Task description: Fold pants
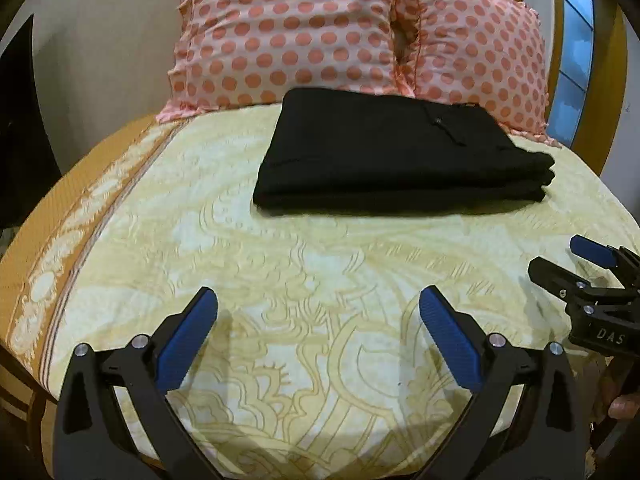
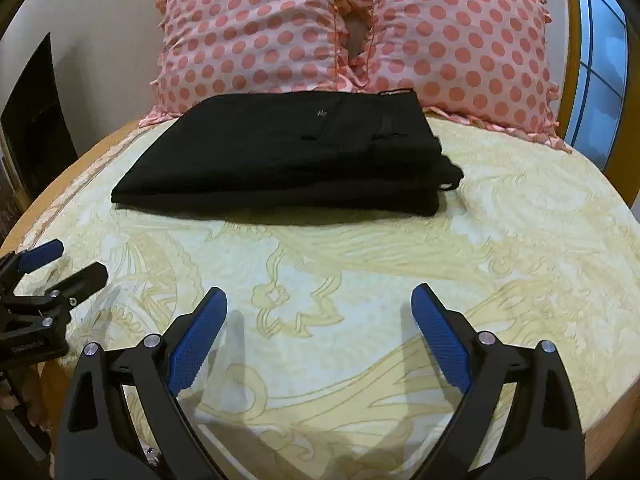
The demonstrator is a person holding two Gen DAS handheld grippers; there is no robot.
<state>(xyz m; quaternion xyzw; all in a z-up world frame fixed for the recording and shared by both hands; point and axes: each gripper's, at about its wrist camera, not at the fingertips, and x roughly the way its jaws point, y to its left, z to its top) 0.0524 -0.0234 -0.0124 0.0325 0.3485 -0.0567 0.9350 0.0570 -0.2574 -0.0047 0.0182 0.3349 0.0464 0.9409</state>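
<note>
Black pants point(image 1: 400, 156) lie folded in a flat rectangular stack on the yellow patterned bed sheet point(image 1: 280, 280), near the pillows; they also show in the right wrist view point(image 2: 288, 156). My left gripper point(image 1: 318, 300) is open and empty, well short of the pants. My right gripper point(image 2: 319, 298) is open and empty too, also short of the pants. Each gripper shows at the edge of the other's view: the right gripper point(image 1: 560, 258) at the right, the left gripper point(image 2: 76, 258) at the left, both apart from the pants.
Two pink polka-dot pillows point(image 1: 288, 36) point(image 2: 460, 48) stand against the headboard behind the pants. A window point(image 2: 600, 64) is at the right. A dark cabinet point(image 2: 36, 120) stands left of the bed. The sheet's orange border point(image 1: 60, 272) runs along the left edge.
</note>
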